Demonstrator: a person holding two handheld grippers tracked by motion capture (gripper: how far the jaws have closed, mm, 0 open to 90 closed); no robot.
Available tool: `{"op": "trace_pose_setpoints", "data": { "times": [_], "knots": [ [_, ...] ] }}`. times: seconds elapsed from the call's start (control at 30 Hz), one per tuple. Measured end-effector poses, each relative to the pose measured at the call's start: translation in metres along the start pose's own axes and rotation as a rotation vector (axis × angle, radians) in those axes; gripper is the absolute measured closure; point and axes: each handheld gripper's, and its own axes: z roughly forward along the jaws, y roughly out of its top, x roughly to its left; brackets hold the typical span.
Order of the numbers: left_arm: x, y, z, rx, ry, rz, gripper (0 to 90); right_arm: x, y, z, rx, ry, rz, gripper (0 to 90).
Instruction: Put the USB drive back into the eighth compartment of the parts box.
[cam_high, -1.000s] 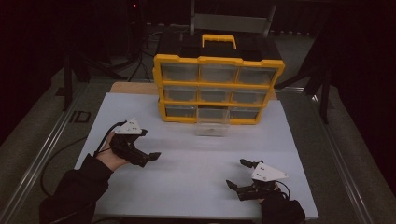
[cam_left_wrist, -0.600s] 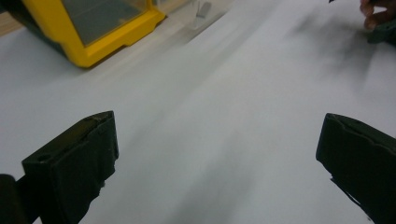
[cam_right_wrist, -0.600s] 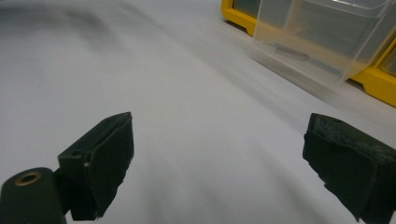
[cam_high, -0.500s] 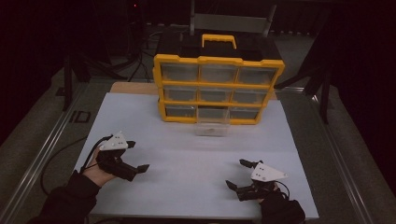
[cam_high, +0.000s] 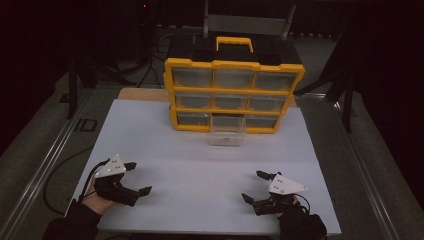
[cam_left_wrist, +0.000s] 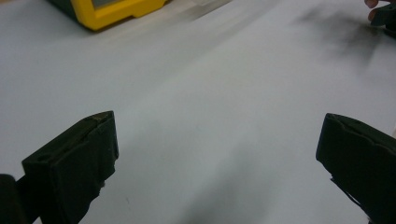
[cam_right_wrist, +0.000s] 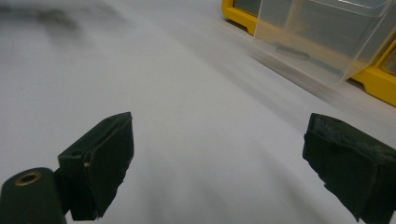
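Both grippers are sitting low at the near edge of the white board (cam_high: 200, 150), one at each near corner, and both have their jaws spread wide with nothing between them. The left gripper (cam_high: 137, 177) is near the left edge of the board, hand under it, jaws pointing right and a bit away; in the left gripper view there's just bare white surface between its jaws and for a long stretch past them. The right gripper (cam_high: 255, 186) is toward the near right, a little way in from the right edge, with its jaws aimed left toward the middle. Between the two there's a big open patch of board, totally free. The yellow drawer organizer (cam_high: 234, 95) stands at the far side of the board, roughly centred and upright, black top with a yellow handle, three rows of clear drawers. The one thing sticking out is the clear drawer (cam_high: 228, 131) in the bottom row, middle column: it's pulled out toward the near side, so its front edge juts past the yellow frame over the board. In the right gripper view that drawer (cam_right_wrist: 322, 37) is up in the far right corner, well apart from the jaws, and something small and dark lies inside it, but I can't tell what. Past the board's left and right edges it's grey table (cam_high: 45, 150) with a metal rail along the left.
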Motion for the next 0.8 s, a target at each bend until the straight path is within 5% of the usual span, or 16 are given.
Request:
{"op": "trace_pose_setpoints", "data": {
  "times": [0.8],
  "knots": [
    [0.000, -0.042, -0.005, -0.003, 0.086, -0.014, 0.3, 0.001, 0.000, 0.001, 0.006, 0.003, -0.008, 9.2]
  ]
}}
